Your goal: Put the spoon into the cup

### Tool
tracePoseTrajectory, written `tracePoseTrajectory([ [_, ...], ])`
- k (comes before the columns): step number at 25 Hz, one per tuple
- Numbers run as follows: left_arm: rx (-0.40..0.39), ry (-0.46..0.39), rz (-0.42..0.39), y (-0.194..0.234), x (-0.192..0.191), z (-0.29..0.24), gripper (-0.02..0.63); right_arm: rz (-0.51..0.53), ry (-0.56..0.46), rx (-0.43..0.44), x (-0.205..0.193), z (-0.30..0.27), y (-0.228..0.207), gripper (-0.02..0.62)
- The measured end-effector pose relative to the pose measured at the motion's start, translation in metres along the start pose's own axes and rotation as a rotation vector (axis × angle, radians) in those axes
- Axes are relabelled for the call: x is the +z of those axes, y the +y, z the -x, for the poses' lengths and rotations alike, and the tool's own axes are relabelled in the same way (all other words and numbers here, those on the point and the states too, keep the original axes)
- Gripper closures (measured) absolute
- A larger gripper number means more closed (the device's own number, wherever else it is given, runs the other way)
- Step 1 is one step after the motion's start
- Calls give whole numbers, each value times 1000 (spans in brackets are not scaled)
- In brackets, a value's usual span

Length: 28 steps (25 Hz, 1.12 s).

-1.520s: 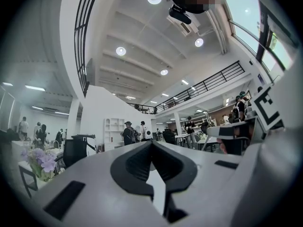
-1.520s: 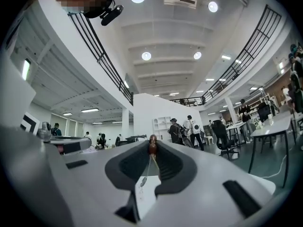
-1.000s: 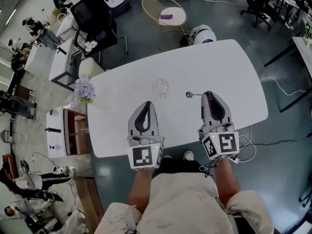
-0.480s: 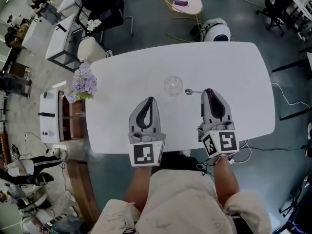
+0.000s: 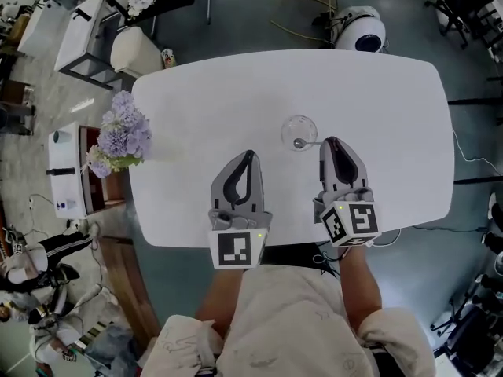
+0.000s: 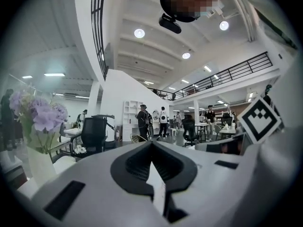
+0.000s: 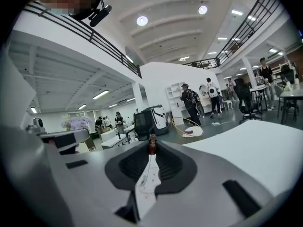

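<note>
Over the white tabletop point(image 5: 196, 108), my right gripper point(image 5: 329, 141) has its jaws closed almost together on the far end of the spoon point(image 5: 305, 142) handle. In the right gripper view a small dark bit is pinched at the very tips. The spoon sticks out sideways to my left, and its bowl lies at the near rim of the clear cup point(image 5: 299, 127); whether it is above the rim or touching it, I cannot tell.

I judge the spoon light, stiff and smooth. Held so near its end, it could swivel in the pinch, so a grip nearer mid-handle would be steadier. The cup looks like thin glass, fragile and easy to tip.

My left gripper point(image 5: 250, 155) hangs nearby, jaws together, holding nothing.
</note>
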<state>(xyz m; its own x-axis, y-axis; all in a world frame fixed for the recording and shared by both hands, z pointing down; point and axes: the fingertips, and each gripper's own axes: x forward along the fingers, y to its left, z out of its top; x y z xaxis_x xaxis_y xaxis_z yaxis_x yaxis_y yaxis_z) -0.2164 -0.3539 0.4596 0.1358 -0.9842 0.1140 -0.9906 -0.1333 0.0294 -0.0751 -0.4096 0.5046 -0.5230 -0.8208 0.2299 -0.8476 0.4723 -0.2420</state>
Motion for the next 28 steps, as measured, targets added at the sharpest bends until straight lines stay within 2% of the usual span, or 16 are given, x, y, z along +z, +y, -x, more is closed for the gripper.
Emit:
tracePoseTrajectory([
  [13, -22, 71, 70, 33, -59, -32, 604, -2, 171, -63, -90, -54, -8, 555],
  [21, -43, 113, 71, 34, -73, -40, 604, -12, 179, -111, -103, -57, -26, 552],
  [28, -46, 113, 81, 33, -75, -47, 604, -88, 180, -118, -107, -65, -34, 548],
])
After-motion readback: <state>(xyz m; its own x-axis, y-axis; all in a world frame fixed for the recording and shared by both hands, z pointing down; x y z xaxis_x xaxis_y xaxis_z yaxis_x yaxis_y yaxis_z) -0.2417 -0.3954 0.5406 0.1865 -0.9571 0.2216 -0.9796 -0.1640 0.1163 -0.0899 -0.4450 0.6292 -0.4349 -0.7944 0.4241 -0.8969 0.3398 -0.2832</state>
